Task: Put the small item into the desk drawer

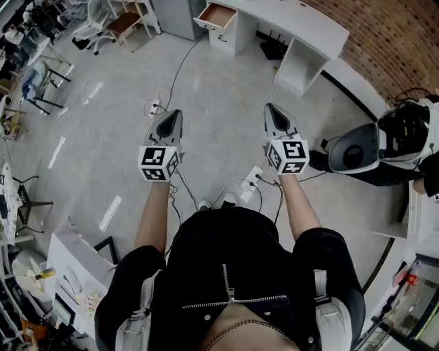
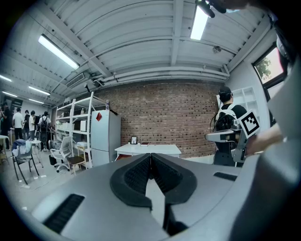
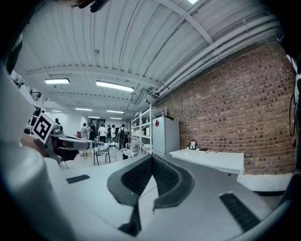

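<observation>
My left claw (image 1: 175, 114) and right claw (image 1: 269, 108), both pressed together and empty, point toward the far open drawer (image 1: 217, 15), presumably for the approach.

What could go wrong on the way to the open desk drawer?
Both the left gripper and the right gripper are shut with nothing between the jaws, so they could arrive empty. A floor cable and a power strip lie between the person and the desk drawer: a trip hazard.
</observation>
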A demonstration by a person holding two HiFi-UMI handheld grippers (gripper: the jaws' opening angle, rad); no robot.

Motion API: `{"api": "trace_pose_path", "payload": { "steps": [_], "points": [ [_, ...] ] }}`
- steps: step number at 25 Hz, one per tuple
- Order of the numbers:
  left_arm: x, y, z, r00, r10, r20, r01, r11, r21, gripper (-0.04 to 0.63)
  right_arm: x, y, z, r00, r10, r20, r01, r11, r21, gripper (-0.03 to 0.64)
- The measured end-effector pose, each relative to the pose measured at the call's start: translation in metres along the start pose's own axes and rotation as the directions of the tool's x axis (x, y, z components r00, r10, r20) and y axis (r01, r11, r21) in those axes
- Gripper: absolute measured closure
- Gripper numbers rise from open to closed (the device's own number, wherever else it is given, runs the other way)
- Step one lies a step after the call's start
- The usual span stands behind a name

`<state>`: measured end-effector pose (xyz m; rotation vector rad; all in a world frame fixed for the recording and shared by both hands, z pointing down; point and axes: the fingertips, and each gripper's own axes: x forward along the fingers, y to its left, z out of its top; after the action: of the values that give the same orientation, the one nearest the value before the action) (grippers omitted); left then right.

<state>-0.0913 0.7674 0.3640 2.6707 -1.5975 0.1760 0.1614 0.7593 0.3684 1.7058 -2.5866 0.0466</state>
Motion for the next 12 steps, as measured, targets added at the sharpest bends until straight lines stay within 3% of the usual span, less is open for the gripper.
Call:
{"api": "trace_pose_path", "payload": {
  "steps": [12],
  "points": [
    [0.018,-0.018,-0.004,0.999,-0.034,-0.017,0.034,0.999,-0.008,0.574,0.002,-0.006,-0.002,1.0,0.01,-0.026,-0.011,1.0,-0.028,0.611]
  ]
}}
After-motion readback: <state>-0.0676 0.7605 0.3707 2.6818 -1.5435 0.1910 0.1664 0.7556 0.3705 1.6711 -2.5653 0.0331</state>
